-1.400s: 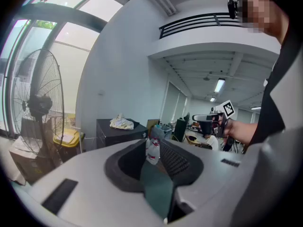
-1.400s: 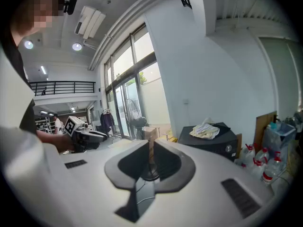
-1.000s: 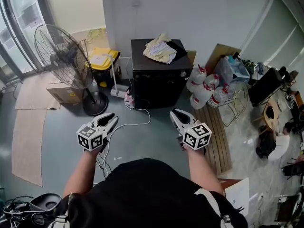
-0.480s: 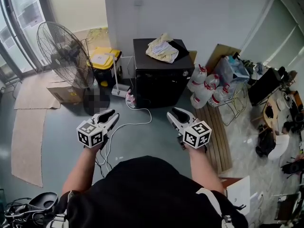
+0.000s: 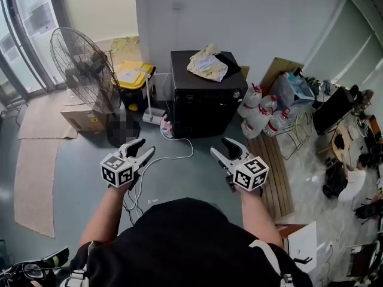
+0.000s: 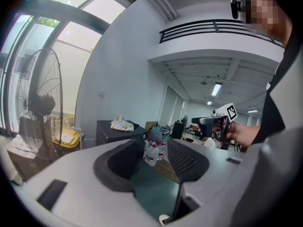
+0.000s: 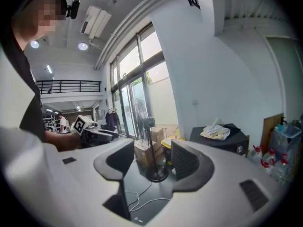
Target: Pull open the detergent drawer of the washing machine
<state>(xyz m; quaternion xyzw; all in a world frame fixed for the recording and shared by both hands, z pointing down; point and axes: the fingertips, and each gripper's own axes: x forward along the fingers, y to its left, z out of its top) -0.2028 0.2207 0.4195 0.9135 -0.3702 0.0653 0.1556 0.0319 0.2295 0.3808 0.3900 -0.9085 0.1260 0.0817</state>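
Note:
The black washing machine (image 5: 206, 94) stands against the white wall with a crumpled pale cloth (image 5: 207, 63) on its top; I cannot make out its detergent drawer. It also shows in the left gripper view (image 6: 113, 131) and the right gripper view (image 7: 227, 138). My left gripper (image 5: 142, 150) and right gripper (image 5: 222, 148) hover side by side over the grey floor, well short of the machine. Both have just been opening their jaws and stand open with nothing between them (image 6: 151, 155) (image 7: 151, 157).
A big standing fan (image 5: 90, 73) and a yellow-lidded box (image 5: 133, 76) stand left of the machine. Several water bottles (image 5: 254, 109) and a wooden pallet (image 5: 272, 166) lie to its right. A white cable (image 5: 173, 151) trails over the floor ahead of the grippers.
Both grippers' jaws went from shut to open. Both hands drifted slightly forward towards the machine.

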